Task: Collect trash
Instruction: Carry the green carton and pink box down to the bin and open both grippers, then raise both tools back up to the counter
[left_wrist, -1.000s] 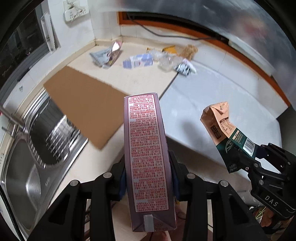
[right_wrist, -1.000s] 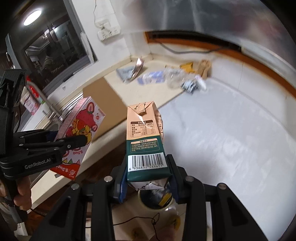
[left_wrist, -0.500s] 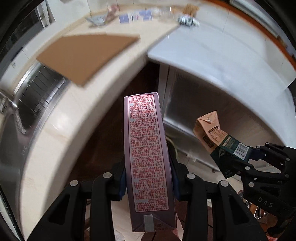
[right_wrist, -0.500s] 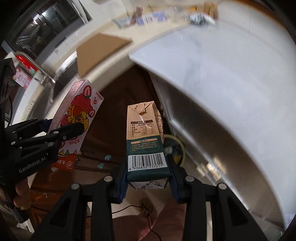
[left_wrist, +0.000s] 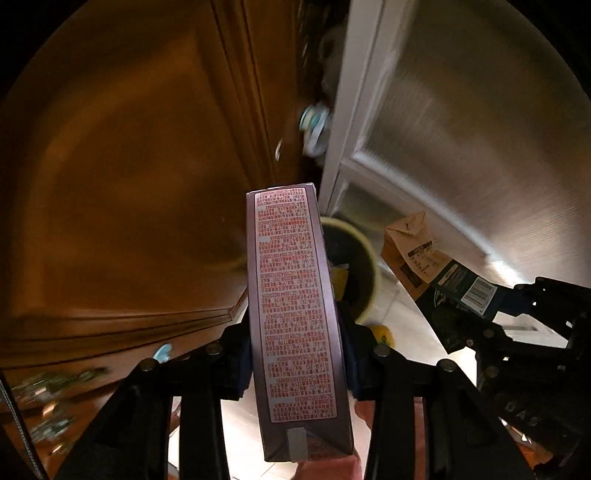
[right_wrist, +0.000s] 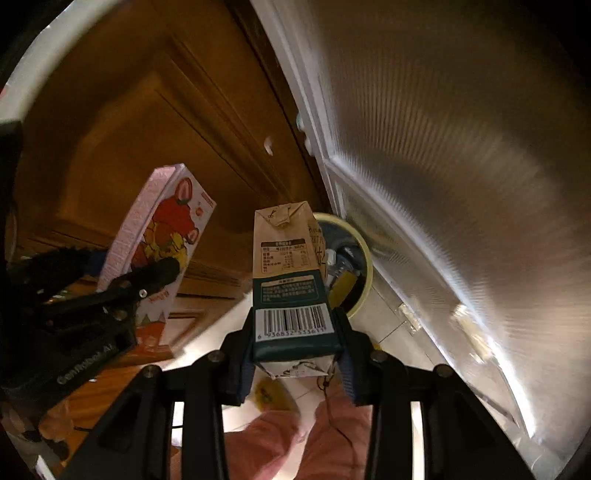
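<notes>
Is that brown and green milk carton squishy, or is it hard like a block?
Probably a bit squishy: the milk carton already looks creased and bent near its folded top, so it is likely empty and light. The right tool pinches its lower end without crushing it, so the card seems stiff enough to hold shape. It shouldn't roll, having flat sides.

Both wrist cameras look steeply down, close above the floor, and share the yellow-rimmed bin (left_wrist: 364, 258) (right_wrist: 364, 254).
</notes>
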